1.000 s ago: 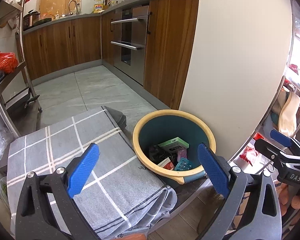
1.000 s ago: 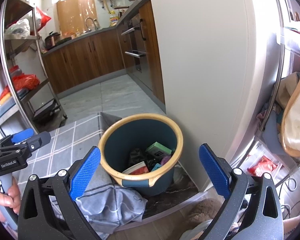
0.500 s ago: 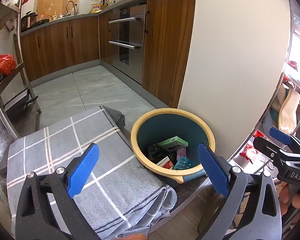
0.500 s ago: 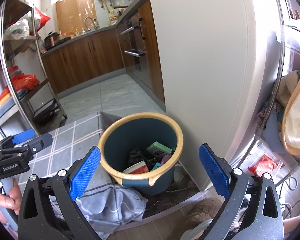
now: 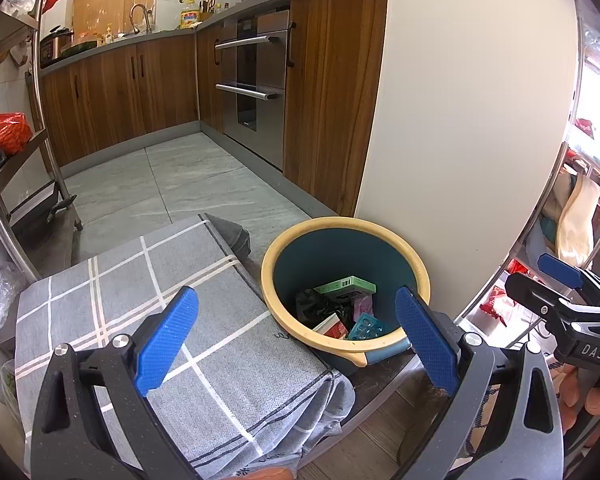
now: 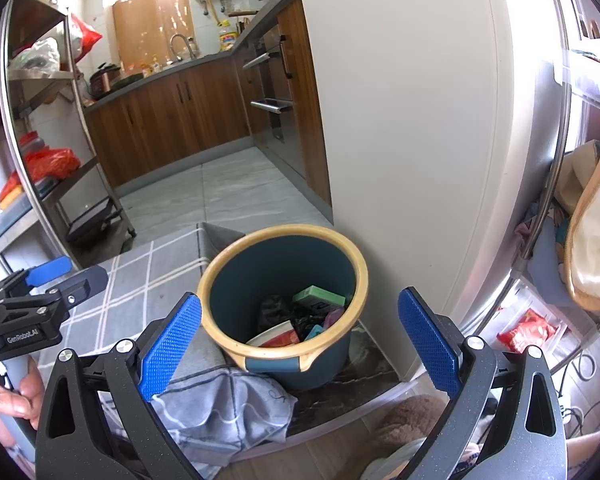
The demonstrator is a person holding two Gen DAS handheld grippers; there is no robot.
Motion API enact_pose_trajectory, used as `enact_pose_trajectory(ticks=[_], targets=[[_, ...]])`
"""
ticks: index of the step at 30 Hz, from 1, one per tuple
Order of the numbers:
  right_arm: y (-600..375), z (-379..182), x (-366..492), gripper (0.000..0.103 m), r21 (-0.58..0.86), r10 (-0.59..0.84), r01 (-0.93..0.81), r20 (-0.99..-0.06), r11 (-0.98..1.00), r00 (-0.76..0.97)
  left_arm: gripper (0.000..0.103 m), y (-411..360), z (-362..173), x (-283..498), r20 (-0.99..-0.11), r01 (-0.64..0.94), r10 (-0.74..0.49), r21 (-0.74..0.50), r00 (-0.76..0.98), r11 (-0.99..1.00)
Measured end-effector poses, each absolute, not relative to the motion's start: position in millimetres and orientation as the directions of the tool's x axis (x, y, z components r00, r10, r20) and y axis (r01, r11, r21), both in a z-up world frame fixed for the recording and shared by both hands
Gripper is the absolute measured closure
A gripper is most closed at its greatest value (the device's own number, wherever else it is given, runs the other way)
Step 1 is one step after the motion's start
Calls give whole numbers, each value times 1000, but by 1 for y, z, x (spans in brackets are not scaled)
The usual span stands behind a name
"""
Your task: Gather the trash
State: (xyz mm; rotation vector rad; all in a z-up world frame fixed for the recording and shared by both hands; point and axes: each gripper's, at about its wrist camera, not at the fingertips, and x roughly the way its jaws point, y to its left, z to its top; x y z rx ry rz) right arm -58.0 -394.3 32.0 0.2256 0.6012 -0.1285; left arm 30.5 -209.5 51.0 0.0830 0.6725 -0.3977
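A dark teal bin with a yellow rim stands on the floor by a white panel; it also shows in the right wrist view. Inside lie a green box, black crumpled plastic, a red and white packet and a teal blister pack. My left gripper is open and empty, above the bin's near rim and the cloth. My right gripper is open and empty, in front of the bin. Each gripper shows at the edge of the other's view.
A grey checked cloth lies on a low surface left of the bin, its edge hanging down. Wooden kitchen cabinets and an oven stand behind. A metal rack is at left, cluttered shelves at right.
The left gripper has drifted slightly, so its view has shifted a little. The right gripper is almost still. Both stay open and empty.
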Motion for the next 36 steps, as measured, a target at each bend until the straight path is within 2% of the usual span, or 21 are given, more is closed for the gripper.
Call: enact_pose_trajectory(ticks=[36], targets=[[-394,33,-59,5,175,-44,174,-572,969,819,6,-216,46,34,-630,396,-338,-53,699,917]])
